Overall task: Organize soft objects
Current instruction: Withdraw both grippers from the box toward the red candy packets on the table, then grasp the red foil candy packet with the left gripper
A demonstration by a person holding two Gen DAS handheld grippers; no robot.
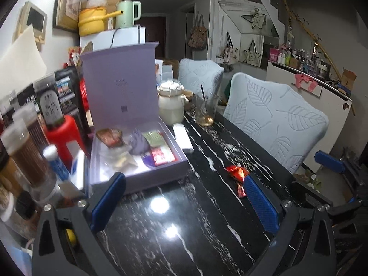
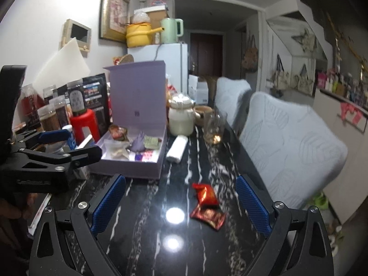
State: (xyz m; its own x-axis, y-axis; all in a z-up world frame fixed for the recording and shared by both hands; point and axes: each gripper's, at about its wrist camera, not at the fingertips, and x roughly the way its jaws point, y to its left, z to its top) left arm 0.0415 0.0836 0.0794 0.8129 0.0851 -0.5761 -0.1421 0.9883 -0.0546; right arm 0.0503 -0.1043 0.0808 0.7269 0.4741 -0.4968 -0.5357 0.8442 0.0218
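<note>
Black marble-patterned bench (image 2: 142, 248) fills the lower part of both views, ceiling lights glaring off its glossy top, and two pale blue chairs with a leaf pattern (image 1: 276, 124) stand along its right edge. On the left side of the bench sits the lilac box (image 2: 128, 165), lid propped upright behind it, and inside lie several soft packets: a purple crumpled one (image 1: 138, 141), a green one (image 1: 153, 138), a red-and-white one (image 1: 162, 156), a clear pouch (image 1: 119, 158). Just behind the box stands a cream jar with a lid (image 2: 181, 117), and beside that a drinking glass (image 2: 215, 126) with a little amber liquid at the bottom. A white rolled item (image 2: 177, 149) lies on the bench just right of the box. Left of the box, a red canister (image 2: 85, 124) and some spice jars crowd together. Out in the open, well apart from the box, two shiny red wrapped sweets (image 2: 207, 203) lie touching each other on the bench. The right gripper (image 2: 181, 207) hangs above them, jaws spread wide, the sweets lying between its blue pads (image 2: 251, 204) and nothing held. The left gripper (image 1: 184, 204) is spread wide too and empty, its left finger in front of the box's near corner, its right pad partly covering the red sweets.
</note>
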